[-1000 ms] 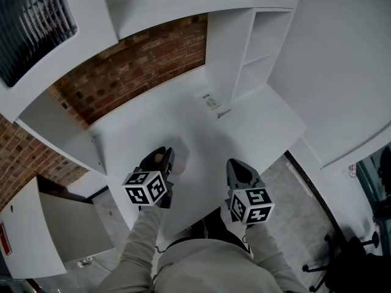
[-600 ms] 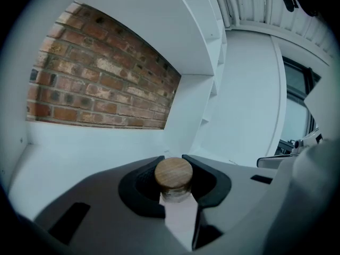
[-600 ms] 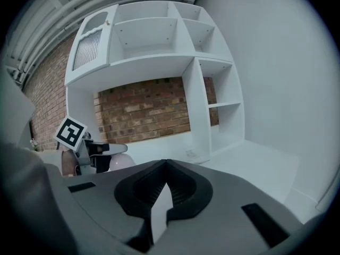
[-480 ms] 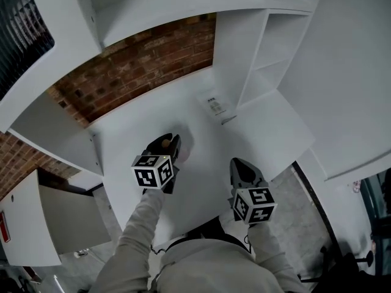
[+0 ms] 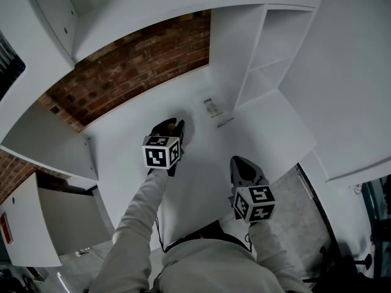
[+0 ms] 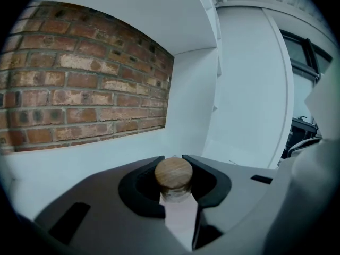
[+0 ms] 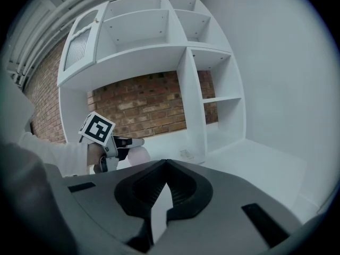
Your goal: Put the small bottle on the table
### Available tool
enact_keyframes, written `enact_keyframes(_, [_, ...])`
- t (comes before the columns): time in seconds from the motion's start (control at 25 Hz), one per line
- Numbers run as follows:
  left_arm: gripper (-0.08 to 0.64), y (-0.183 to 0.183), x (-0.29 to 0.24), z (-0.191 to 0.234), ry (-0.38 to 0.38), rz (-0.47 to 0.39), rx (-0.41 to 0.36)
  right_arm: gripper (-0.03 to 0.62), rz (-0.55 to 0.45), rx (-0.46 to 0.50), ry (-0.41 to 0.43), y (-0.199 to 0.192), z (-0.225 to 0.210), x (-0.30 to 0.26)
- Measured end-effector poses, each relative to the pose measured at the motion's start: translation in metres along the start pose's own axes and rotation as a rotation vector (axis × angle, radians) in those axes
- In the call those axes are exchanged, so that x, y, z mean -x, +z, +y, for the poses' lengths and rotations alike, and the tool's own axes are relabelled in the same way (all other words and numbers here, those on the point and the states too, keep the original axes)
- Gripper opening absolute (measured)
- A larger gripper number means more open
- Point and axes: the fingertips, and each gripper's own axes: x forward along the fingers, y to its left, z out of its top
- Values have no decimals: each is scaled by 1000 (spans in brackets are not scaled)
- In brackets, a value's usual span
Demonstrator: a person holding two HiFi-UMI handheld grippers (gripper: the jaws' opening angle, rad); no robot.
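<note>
1. Step in hand, as we judge it: carrying the small bottle (image 6: 175, 194) to its spot. The left gripper (image 6: 173, 162) has its jaws part-closed on the bottle, clamped just under the wooden stopper (image 6: 173, 172).
2. The bottle hangs upright over the middle of the white table (image 5: 122, 157), in front of the brick wall (image 5: 134, 72).
3. The right gripper (image 7: 167, 166) has its jaws together at the tips with nothing between them. It waits near the table's front edge.
4. Next move: lower until the base meets the table, keep the bottle upright, then part the jaws and back off.
5. Hidden: the jaws cover the bottle's base, so we cannot tell whether it touches the table. Contents unreadable.
</note>
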Motion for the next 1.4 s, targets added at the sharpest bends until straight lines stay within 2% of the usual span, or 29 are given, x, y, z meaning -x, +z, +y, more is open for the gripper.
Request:
enact_keyframes(0.36, [112, 5, -51, 12, 55, 36, -82, 28, 20, -8, 12, 1, -13, -18])
enact_keyframes(0.76, [112, 3, -100, 27, 107, 76, -128, 28, 35, -17, 8, 1, -29, -25])
enact_keyframes(1.16, [112, -6, -136, 29, 128, 91, -128, 28, 53, -29, -3, -5, -45, -29])
enact_keyframes(1.4, [112, -7, -140, 30, 144, 110, -112, 28, 55, -38, -14, -6, -52, -31])
